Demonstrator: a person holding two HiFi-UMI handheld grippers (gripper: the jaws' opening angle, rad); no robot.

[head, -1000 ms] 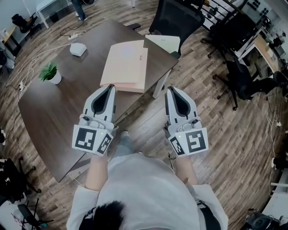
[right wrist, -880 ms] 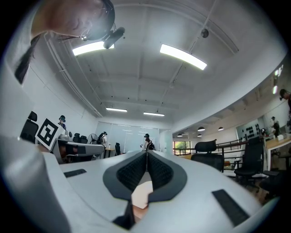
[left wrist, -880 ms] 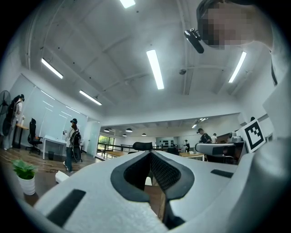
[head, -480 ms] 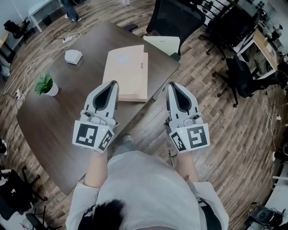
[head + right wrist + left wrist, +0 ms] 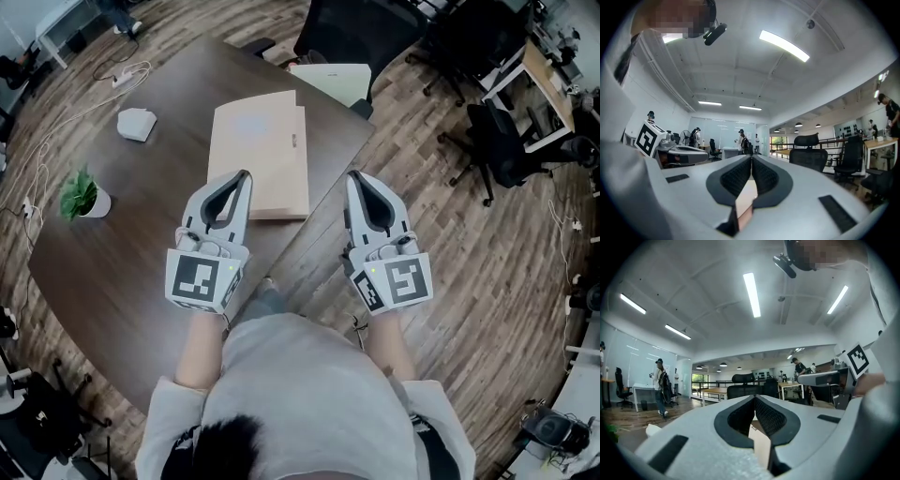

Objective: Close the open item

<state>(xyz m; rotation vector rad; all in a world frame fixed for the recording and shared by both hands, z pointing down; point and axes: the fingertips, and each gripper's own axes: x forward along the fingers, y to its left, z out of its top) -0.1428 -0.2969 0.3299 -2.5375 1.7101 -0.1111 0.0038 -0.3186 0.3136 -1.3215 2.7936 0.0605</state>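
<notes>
On the dark wooden counter [image 5: 131, 253], a small potted plant [image 5: 80, 195] stood at the left edge, with a white object [image 5: 136, 123] farther back. The flat tan item [image 5: 255, 150] lay toward the counter's right end. The left claw [image 5: 243, 175] was closed and empty, its tip overlapping the item's near edge in the head view. The right claw [image 5: 355, 175], also closed and empty, hung beyond the counter's edge over the floor [image 5: 450, 244].

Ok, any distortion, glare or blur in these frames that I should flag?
Head view: strong fisheye, the floor planks bend toward the edges, but the table is sharp. Left gripper view: round black border, the ceiling light is blown out white, and the left gripper looks soft close to the lens. Right gripper view: same black border, with a washed-out ceiling strip.
</notes>
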